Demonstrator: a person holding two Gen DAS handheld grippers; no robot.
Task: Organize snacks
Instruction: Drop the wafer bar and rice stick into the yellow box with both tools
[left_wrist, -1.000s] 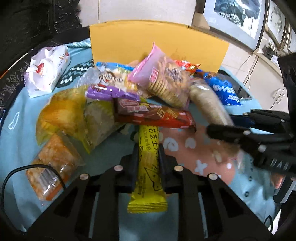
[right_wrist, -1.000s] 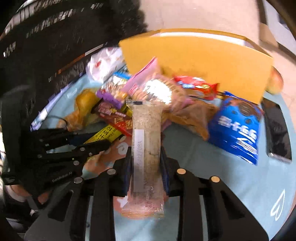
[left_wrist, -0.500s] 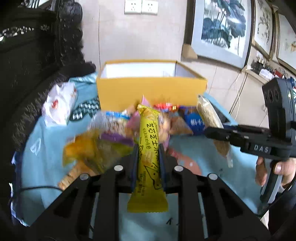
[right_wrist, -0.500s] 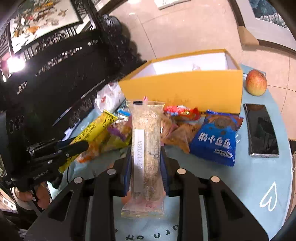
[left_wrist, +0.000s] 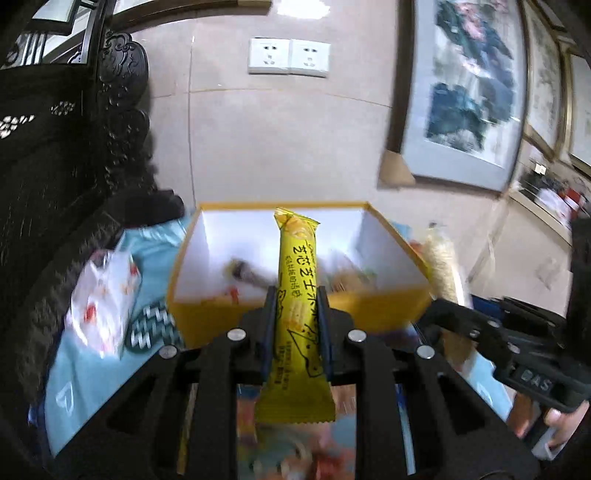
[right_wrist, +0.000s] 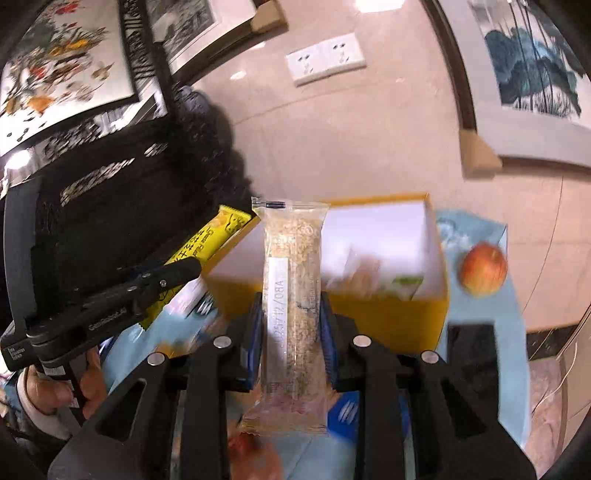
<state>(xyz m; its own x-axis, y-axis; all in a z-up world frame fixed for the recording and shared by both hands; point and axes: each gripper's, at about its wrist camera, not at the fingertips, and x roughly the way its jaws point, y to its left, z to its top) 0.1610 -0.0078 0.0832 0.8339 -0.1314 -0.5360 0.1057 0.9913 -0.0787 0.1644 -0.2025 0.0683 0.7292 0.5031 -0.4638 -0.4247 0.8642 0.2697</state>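
My left gripper (left_wrist: 295, 299) is shut on a long yellow snack bar (left_wrist: 297, 280), held upright-forward with its far end over the open yellow box (left_wrist: 388, 314). My right gripper (right_wrist: 291, 306) is shut on a clear-wrapped oat bar (right_wrist: 293, 258), held just before the same yellow box (right_wrist: 388, 314). The box has white inner walls and a few snack packets inside. The yellow bar (right_wrist: 207, 247) and left gripper (right_wrist: 162, 277) show at the left of the right wrist view; the oat bar (left_wrist: 443, 266) and right gripper (left_wrist: 480, 332) show at the right of the left wrist view.
A white snack bag (left_wrist: 103, 295) lies left of the box on the blue tablecloth (left_wrist: 74, 380). A red apple (right_wrist: 484, 269) sits right of the box, a dark phone (right_wrist: 469, 350) in front of it. The wall and framed pictures stand close behind.
Both grippers have risen from the snack pile with their bars and moved forward to the box, which now fills the middle of both views.
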